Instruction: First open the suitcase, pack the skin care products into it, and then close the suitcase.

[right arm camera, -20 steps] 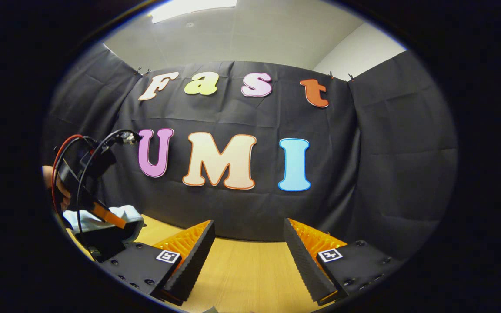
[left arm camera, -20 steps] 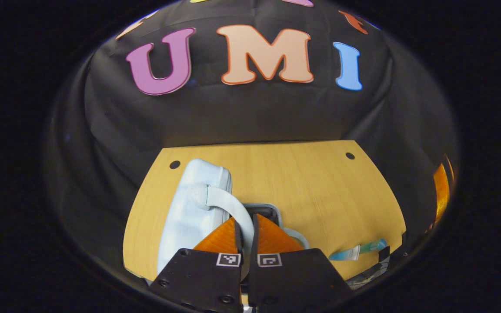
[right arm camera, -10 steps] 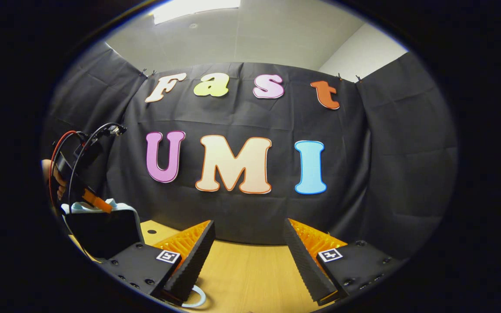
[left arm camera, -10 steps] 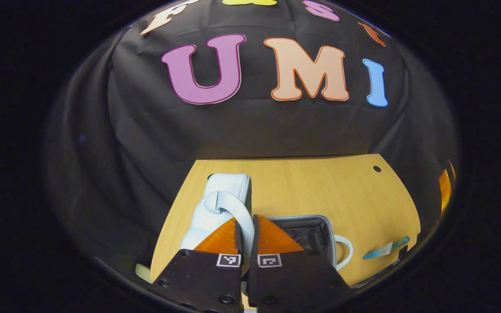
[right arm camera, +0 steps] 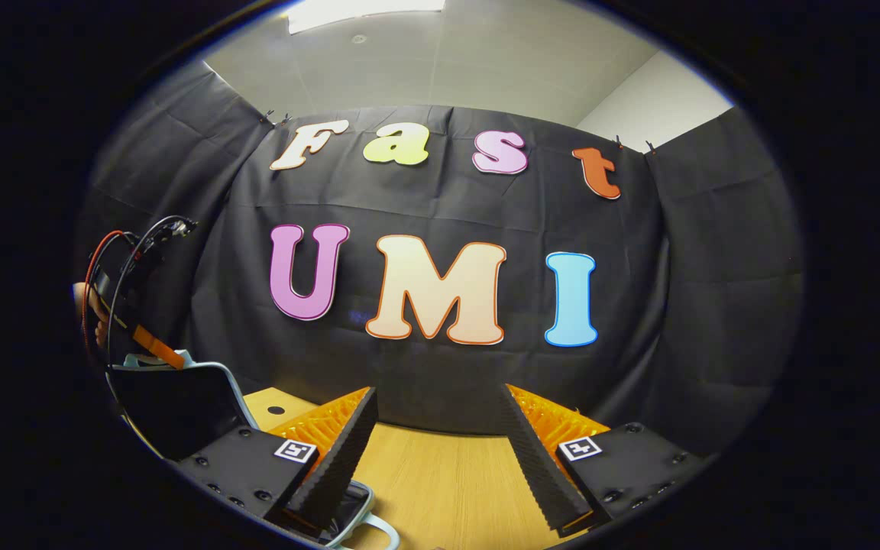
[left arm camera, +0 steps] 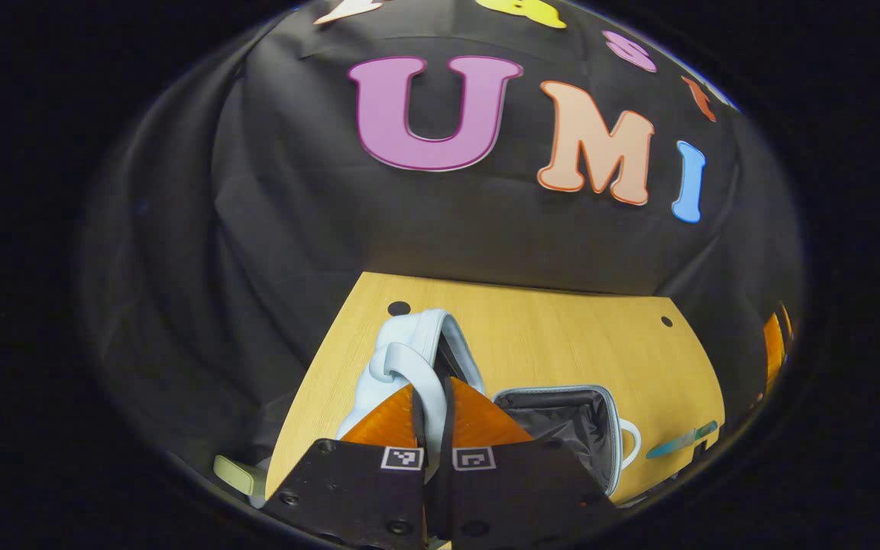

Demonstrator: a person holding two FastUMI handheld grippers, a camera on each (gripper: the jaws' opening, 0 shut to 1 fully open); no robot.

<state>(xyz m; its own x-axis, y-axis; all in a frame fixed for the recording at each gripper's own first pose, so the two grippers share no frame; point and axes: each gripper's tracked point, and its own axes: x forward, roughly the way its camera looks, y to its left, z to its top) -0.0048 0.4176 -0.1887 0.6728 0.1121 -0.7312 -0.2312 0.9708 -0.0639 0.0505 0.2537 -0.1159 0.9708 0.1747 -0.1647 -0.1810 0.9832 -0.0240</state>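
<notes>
Swinging the lid (left arm camera: 409, 347) further up, your left gripper (left arm camera: 432, 412) stays clamped on its handle (left arm camera: 428, 382); the suitcase (left arm camera: 562, 420) is now open for packing, right gripper (right arm camera: 432, 451) wide apart, empty

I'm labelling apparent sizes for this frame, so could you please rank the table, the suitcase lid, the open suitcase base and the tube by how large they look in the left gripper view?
1. Table.
2. Suitcase lid, raised and partly hidden by the left claw, and suitcase base: too alike to rank.
3. Tube, smallest, at the view's distorted edge.
</notes>
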